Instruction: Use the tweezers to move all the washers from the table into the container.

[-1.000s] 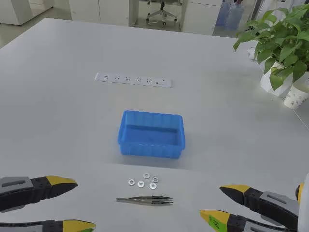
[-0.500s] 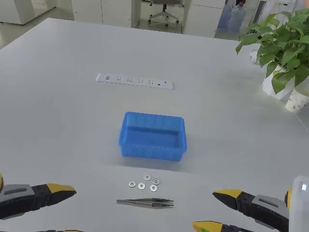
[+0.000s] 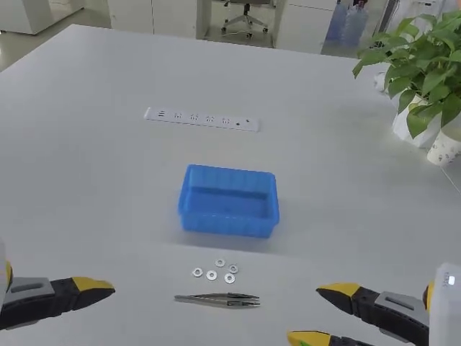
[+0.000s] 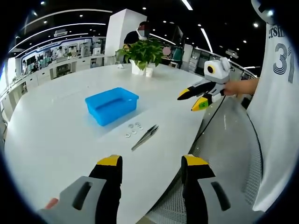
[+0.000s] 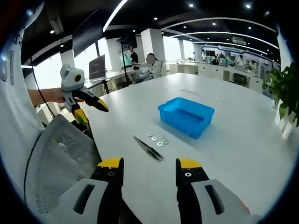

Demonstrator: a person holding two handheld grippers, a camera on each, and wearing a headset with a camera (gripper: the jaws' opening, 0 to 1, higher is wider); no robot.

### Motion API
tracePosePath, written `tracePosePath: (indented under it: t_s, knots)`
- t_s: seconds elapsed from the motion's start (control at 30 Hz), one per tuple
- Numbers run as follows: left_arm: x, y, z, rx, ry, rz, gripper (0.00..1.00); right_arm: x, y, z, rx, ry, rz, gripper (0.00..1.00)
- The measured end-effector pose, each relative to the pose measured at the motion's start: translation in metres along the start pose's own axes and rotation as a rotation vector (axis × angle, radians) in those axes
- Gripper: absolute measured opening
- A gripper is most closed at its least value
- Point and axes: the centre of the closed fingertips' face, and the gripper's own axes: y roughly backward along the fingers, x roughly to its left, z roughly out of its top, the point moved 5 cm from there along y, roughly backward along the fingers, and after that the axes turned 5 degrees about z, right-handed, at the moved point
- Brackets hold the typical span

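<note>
Both grippers hover at the near edge of the bench (image 3: 86, 180), and neither one has anything in it. Our left gripper (image 4: 153, 162) has its jaws spread wide, with bare bench showing between the yellow tips. The right gripper (image 5: 150, 163) is the same deal, jaws apart and empty. In the head view the left one pokes in at the bottom left and the right one at the bottom right, both well apart from the work.

The tweezers (image 3: 217, 298) lie flat on the bench close to the near edge and roughly parallel to it. They're between the two grippers, and neither gripper touches them. Just beyond them sit the washers (image 3: 215, 272). We count five in a loose little cluster, and as far as we can tell none of them touches the tweezers.

Past the washers, toward the middle of the bench, is the blue container (image 3: 228, 200), open side up. All five washers are on the bench outside it.

A white power strip (image 3: 200, 119) lies farther back toward the far edge, running about parallel to the container's long side. Over at the right edge stands a leafy plant (image 3: 425, 61) in a white pot, with a paper cup (image 3: 441, 148) just beside it.
</note>
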Motion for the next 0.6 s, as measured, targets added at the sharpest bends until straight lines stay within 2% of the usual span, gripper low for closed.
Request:
tracePosePath:
  t_s: [0.23, 0.3, 0.37, 0.6]
  knots:
    - [0.005, 0.003, -0.001, 0.011, 0.002, 0.019, 0.55, 0.0, -0.004, 0.0, -0.002, -0.008, 0.004, 0.45]
    - [0.006, 0.004, 0.003, -0.021, 0.013, 0.029, 0.55, 0.0, -0.005, -0.001, -0.001, -0.011, 0.006, 0.45]
    - [0.008, 0.004, 0.005, -0.03, 0.018, 0.034, 0.55, 0.0, -0.006, -0.001, 0.0, -0.013, 0.009, 0.45]
    - [0.01, 0.003, 0.001, -0.016, 0.019, 0.047, 0.55, 0.002, -0.013, 0.0, 0.009, -0.006, 0.023, 0.45]
